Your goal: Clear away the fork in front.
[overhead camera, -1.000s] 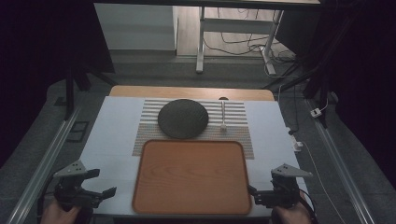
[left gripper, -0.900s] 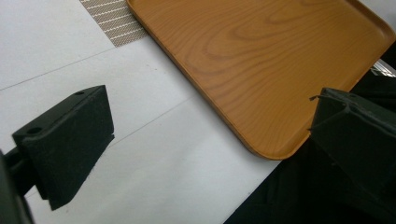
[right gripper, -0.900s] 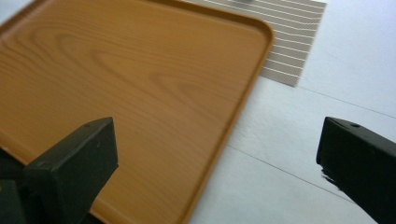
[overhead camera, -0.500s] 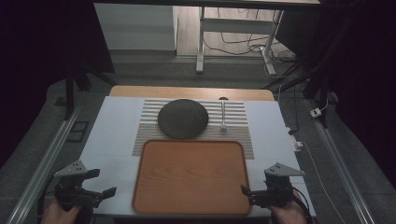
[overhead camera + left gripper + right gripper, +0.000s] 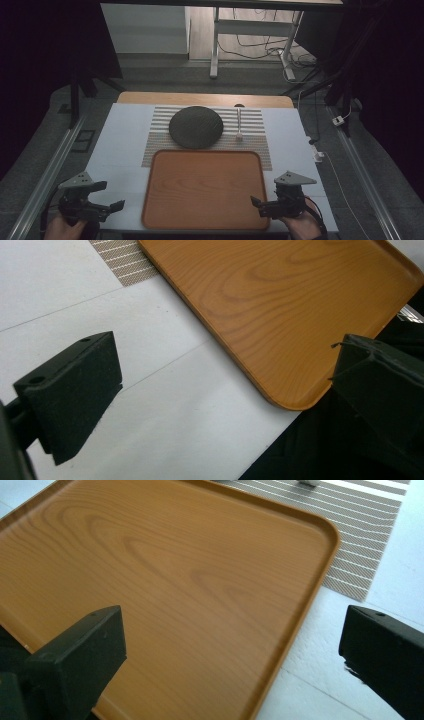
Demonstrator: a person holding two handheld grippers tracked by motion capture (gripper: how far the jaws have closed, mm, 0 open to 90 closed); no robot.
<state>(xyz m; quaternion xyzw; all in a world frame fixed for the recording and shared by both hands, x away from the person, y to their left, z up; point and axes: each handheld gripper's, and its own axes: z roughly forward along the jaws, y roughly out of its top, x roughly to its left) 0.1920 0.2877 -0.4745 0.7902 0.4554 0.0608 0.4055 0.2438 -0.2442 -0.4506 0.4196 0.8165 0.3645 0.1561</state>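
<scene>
Tray point(image 5: 202, 189), wood-grain, rounded corners, raised rim: lies flat at near centre of table point(image 5: 120, 140), its far edge overlapping striped mat point(image 5: 260, 131).

Right gripper point(image 5: 256, 202): near right, just beside tray's right rim, jaws wide, holding nothing; right gripper view has the rim point(image 5: 305, 605) between the jaws.

Left gripper point(image 5: 119, 204): near left, apart from tray's left rim, jaws wide, nothing held; tray's near left corner point(image 5: 287, 402) sits betw. jaws in left gripper view.

Far items: dark round plate point(image 5: 195, 127) on mat, just beyond tray; slim spoon-like utensil point(image 5: 239, 122) to its right.

Risks (judgement):
- one-sided grab → tray tilts or pivots, slides on smooth table.
- shallow rim, thin bite → jaw slips off.
- shove fwd → tray knocks plate, drags mat.
- uneven lift L vs R → tray twists out of jaws.
</scene>
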